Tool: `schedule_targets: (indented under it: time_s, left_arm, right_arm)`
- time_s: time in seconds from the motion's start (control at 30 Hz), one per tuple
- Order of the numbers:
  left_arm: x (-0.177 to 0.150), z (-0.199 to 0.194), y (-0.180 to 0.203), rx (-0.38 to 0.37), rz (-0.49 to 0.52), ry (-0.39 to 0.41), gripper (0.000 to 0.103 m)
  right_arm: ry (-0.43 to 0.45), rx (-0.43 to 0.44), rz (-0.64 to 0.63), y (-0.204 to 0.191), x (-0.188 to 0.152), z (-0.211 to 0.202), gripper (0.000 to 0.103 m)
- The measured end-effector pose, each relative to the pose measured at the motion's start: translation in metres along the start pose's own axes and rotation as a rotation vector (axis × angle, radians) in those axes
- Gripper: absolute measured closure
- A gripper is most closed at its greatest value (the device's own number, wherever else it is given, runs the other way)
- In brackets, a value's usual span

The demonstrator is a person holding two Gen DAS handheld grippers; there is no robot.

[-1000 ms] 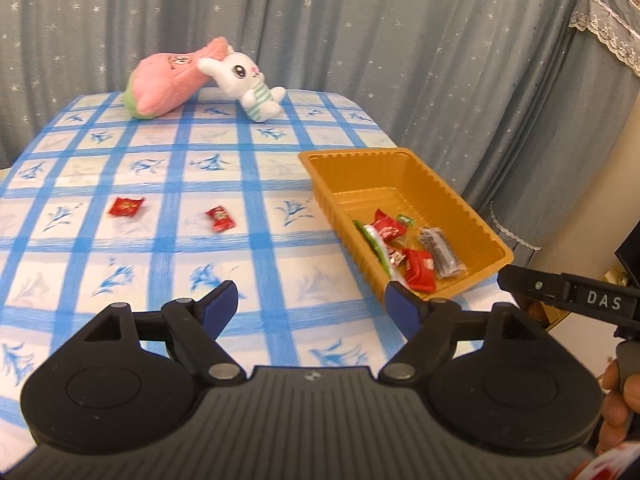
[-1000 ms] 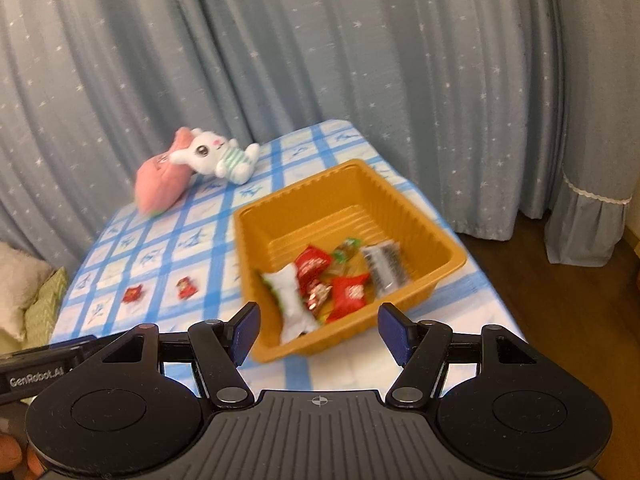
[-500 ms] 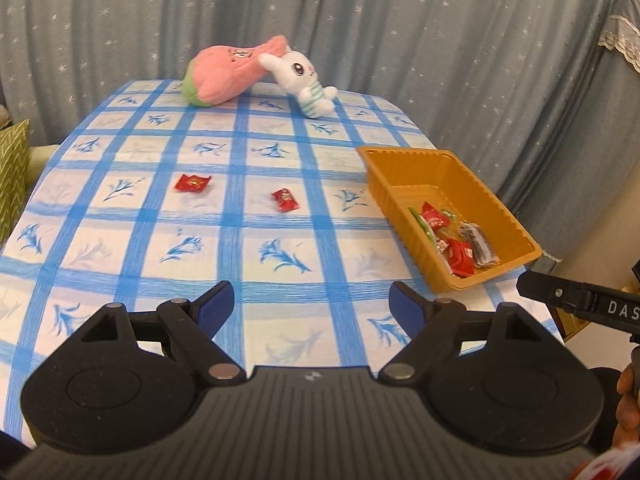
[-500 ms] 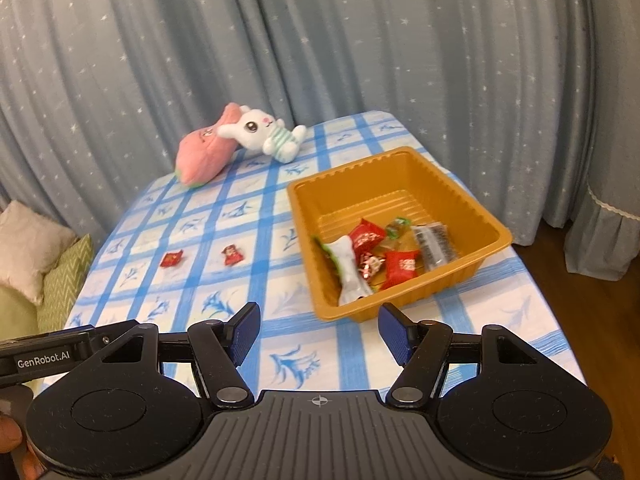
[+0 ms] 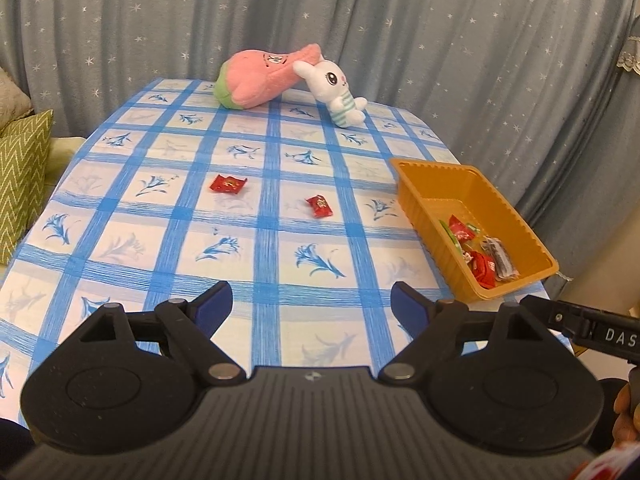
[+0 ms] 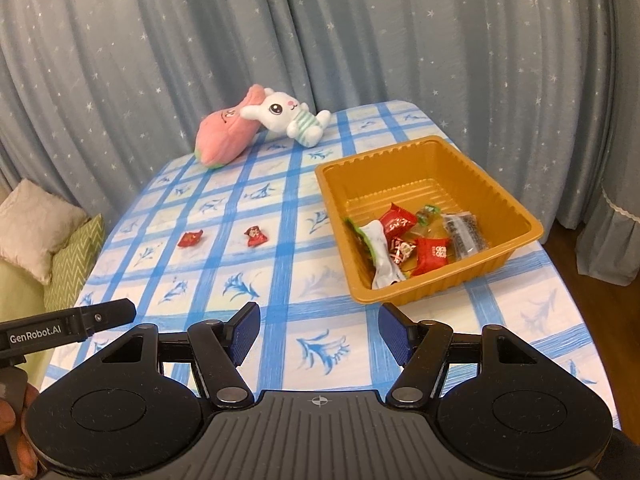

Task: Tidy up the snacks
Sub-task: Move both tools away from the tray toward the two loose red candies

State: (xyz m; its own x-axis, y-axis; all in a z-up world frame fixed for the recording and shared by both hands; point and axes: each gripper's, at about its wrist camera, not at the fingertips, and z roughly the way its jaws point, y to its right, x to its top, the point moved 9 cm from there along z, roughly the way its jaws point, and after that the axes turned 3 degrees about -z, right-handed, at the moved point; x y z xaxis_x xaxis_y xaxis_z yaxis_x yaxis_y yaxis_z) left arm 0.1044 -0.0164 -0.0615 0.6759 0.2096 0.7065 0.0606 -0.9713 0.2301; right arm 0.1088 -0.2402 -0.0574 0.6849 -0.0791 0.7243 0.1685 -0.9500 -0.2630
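Behind both empty tools, left tool (image 5: 311, 305) apart, right tool (image 6: 319, 332) apart, tray (image 6: 496, 188) wrappers overlapping, labels unreadable

At the far end of the counter (image 5: 256, 280), under a blue-checked floral cloth: pink plush (image 5: 264, 76) lying flat, white bunny plush (image 5: 336, 88) leaning against it. Behind, grey star-dotted curtains (image 5: 400, 20). Off left, green zigzag cushion (image 5: 20, 176) and beige pillow (image 6: 36, 228).
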Motion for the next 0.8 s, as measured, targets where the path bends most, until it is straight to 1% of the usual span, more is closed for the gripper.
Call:
schedule_targets:
  time_s: [0.5,0.8]
  left_arm:
    - [0.004,0.007,-0.026,0.037,-0.024,-0.001,0.018]
    - [0.016,0.017,-0.043,0.055,-0.017,0.007,0.018]
  right_arm:
    - [-0.023,0.018,-0.026,-0.017,-0.002,0.018,0.037]
    - [-0.029,0.034,-0.049,-0.029,0.005,0.036,0.037]
